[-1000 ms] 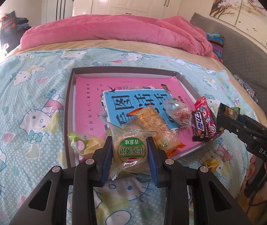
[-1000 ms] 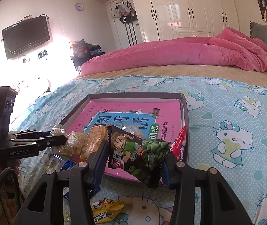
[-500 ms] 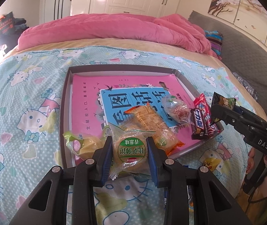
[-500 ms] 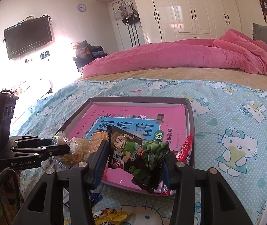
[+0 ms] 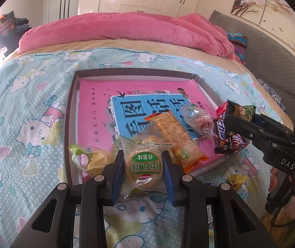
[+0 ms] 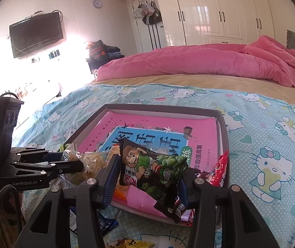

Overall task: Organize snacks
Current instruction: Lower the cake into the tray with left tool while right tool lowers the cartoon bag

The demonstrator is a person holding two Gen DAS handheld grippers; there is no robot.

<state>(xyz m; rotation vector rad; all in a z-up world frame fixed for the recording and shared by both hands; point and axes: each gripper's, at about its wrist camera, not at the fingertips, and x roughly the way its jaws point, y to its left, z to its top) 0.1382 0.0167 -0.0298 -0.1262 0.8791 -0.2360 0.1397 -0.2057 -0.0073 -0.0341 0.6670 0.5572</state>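
Blown-out window glare, fisheye-warped edges.

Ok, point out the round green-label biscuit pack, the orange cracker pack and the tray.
round biscuit pack (image 5: 144, 166), left wrist view, on its green label.
orange cracker pack (image 5: 173, 133), left wrist view, middle of the wrapper.
tray (image 5: 69, 111), left wrist view, on its left wall.

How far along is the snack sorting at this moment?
Partly done. Several snacks already lie in the tray, among them an orange cracker pack and a clear-wrapped sweet. In hand: the left tool grips a round biscuit pack, and the right tool grips a dark cartoon packet, both at the tray's near edge. Left: a yellow packet on the bedsheet.
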